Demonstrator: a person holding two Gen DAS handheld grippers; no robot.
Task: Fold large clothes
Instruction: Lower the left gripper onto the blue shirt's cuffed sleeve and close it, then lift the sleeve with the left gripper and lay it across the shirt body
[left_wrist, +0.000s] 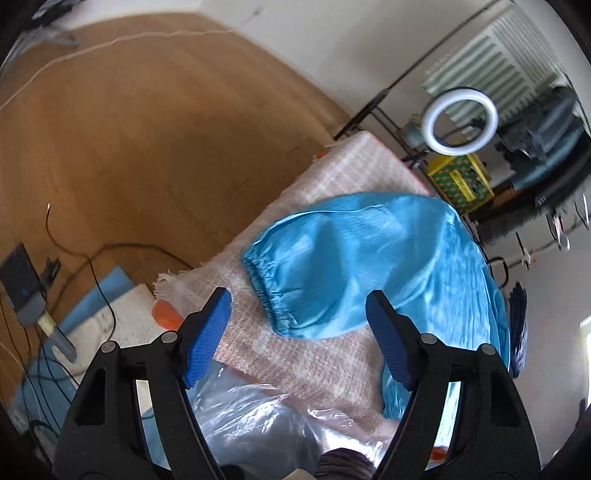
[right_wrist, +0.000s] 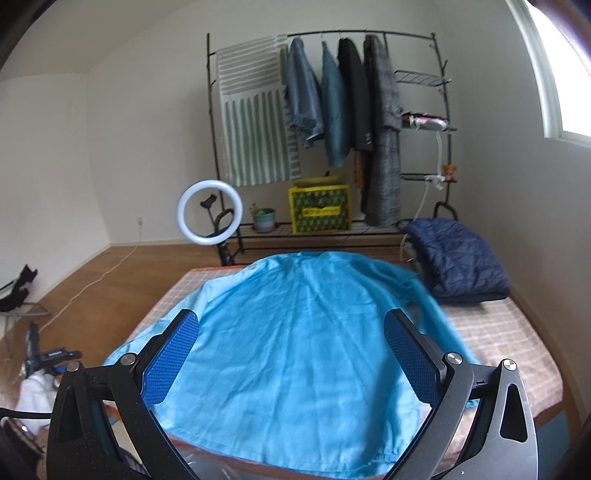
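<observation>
Left claw (left_wrist: 298, 334) spread wide, pinching nothing. Just ahead of it and to its right lies the elastic-cuffed sleeve of the blue garment (left_wrist: 369, 266), resting on the pink checked cover (left_wrist: 317, 354). Clear plastic wrap (left_wrist: 251, 417) sits directly below the claw. Right claw (right_wrist: 291, 354) likewise spread and empty, with the blue garment (right_wrist: 295, 332) flat beneath and ahead of it. Folded navy quilt (right_wrist: 458, 258) lies ahead to its right.

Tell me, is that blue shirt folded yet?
Mostly spread: the blue shirt lies flat on the bed, though one sleeve is turned in.
</observation>
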